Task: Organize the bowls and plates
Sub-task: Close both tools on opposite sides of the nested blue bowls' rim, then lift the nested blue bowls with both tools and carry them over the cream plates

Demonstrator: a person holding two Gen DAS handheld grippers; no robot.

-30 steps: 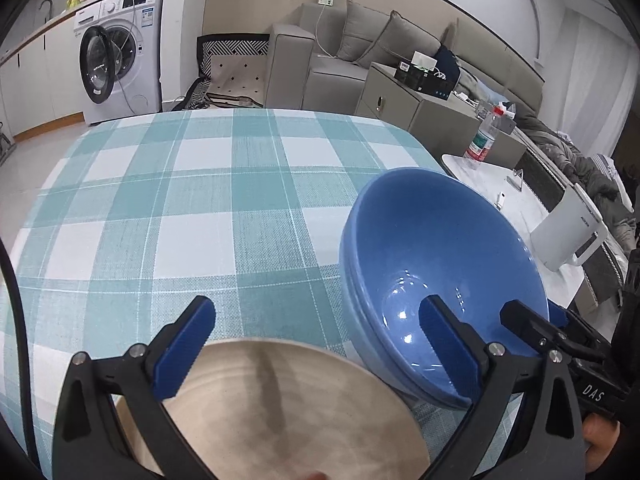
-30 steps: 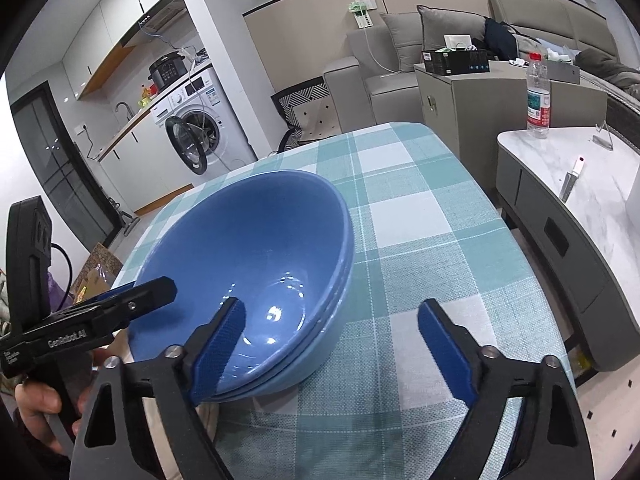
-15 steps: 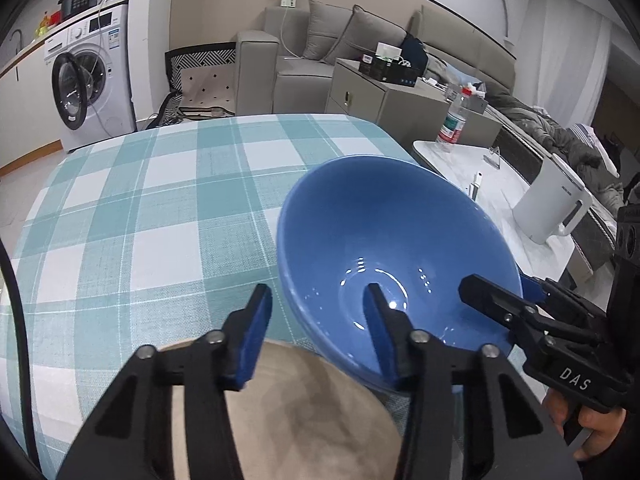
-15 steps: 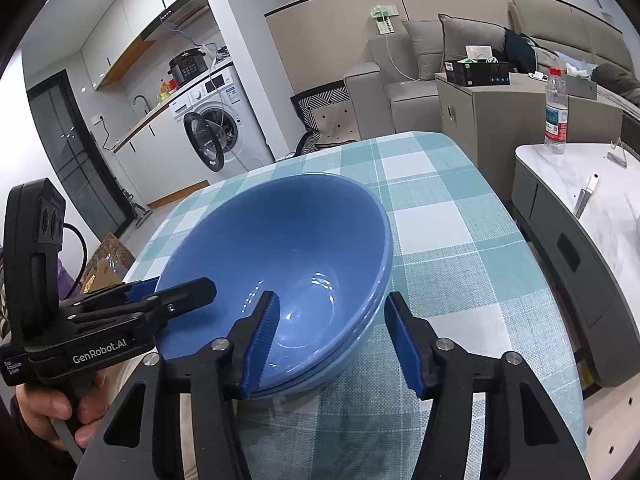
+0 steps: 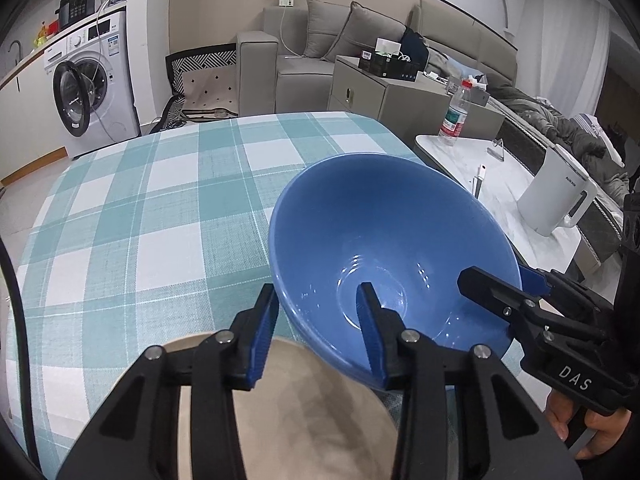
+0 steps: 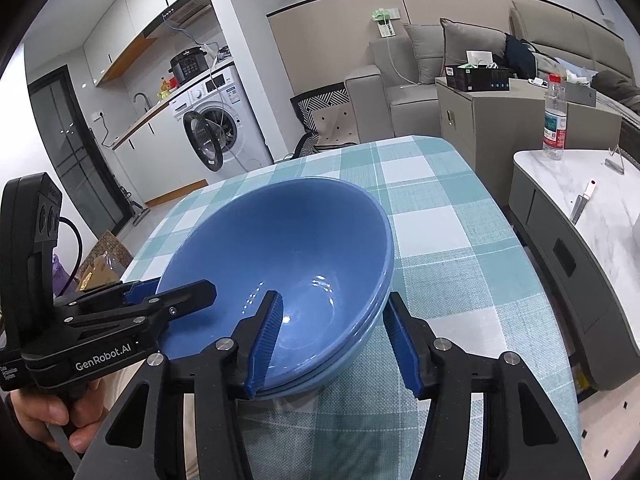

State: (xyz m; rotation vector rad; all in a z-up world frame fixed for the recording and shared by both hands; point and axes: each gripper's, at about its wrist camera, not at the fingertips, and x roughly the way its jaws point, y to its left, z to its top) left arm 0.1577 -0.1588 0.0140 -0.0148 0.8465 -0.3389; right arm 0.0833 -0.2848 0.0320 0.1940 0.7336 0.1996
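Narrowed since a second ago from a wide spread, both pairs of blue-padded jaws, now pinching opposite sides of the blue bowls' rim. Left gripper [image 5: 318,330] clamped on the near-left wall, one pad outside, one pad inside the top blue bowl [image 5: 384,248]. Right gripper [image 6: 334,338] closed over the near-right edge of the stack, inner pad against the glazed inside, outer pad against the lower bowl [image 6: 360,342] nested beneath. Seen from the right wrist: two blue bowls stacked one in the other, the top one holding nothing but light reflections. Just beside the stack, under the left gripper, a beige plate [image 5: 304,412], bare, its far edge touching or tucked under the bowls, hard to tell which. All resting at the near end of a table with a teal-and-white checked cloth [image 5: 132,216]. To the right, a low marble-topped table [image 6: 600,200] carrying a water bottle [image 6: 555,120] and a white kettle [image 5: 558,196]. Behind, a washing machine [image 6: 212,120] with its door open, and a grey sofa [image 5: 320,40]
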